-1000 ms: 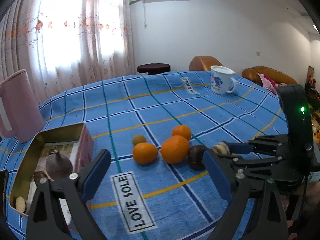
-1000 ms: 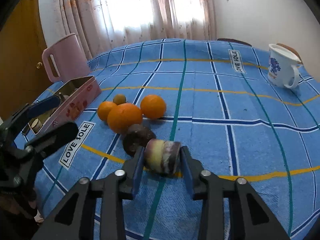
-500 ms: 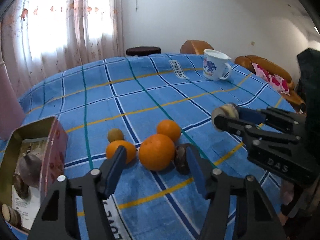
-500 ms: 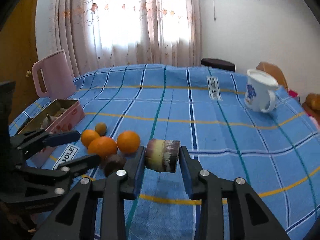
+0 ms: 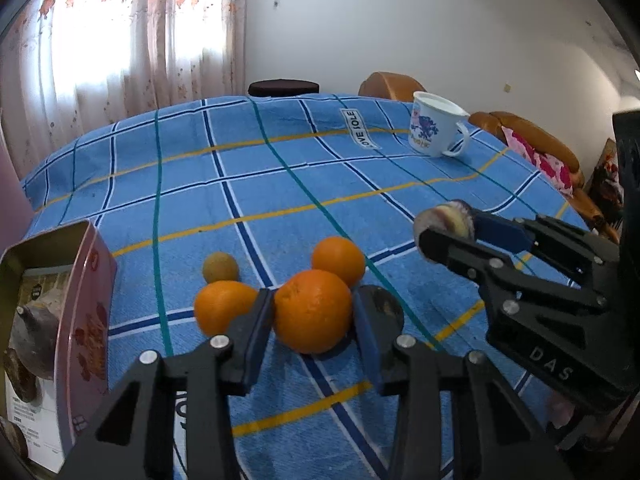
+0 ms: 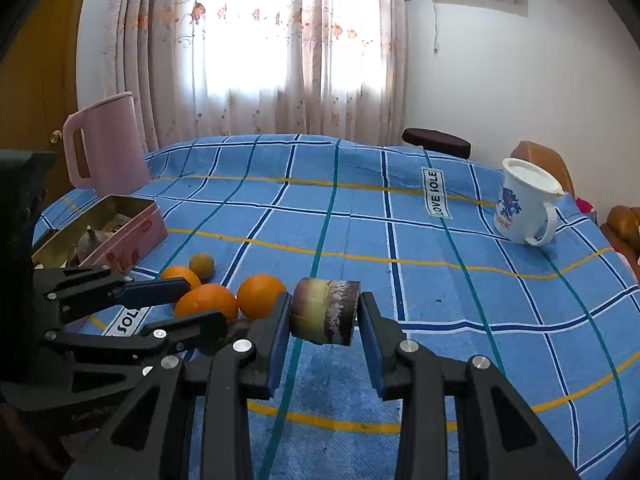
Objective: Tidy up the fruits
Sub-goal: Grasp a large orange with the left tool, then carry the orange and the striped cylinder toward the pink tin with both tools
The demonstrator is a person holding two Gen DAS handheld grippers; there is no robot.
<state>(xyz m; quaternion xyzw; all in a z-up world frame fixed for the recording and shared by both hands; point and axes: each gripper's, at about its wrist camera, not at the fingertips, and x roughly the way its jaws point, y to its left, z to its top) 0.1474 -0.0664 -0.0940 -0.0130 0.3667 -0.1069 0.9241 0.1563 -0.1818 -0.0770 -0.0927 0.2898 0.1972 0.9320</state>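
Three oranges lie in a cluster on the blue checked cloth. My left gripper [image 5: 312, 300] has its jaws closing on the large orange [image 5: 312, 312], and both blue pads touch its sides. A second orange [image 5: 338, 256] lies behind it, and a third orange [image 5: 222, 306] to its left. A small yellowish fruit [image 5: 220, 266] sits further back, and a dark round fruit [image 5: 384, 308] right of the pad. My right gripper [image 6: 322, 312] is shut on a cut purple-and-cream fruit piece [image 6: 324, 312], held above the cloth.
A pink tin box [image 5: 86, 304] at the left holds a dark pointed fruit [image 5: 32, 328]. A pink jug [image 6: 108, 140] stands behind it. A white mug with a blue print [image 5: 434, 130] stands at the far right. Sofa and stool lie beyond the table edge.
My left gripper moved forward to the oranges and its jaws narrowed from wide apart to the sides of the large orange. The right gripper lifted the fruit piece off the cloth.
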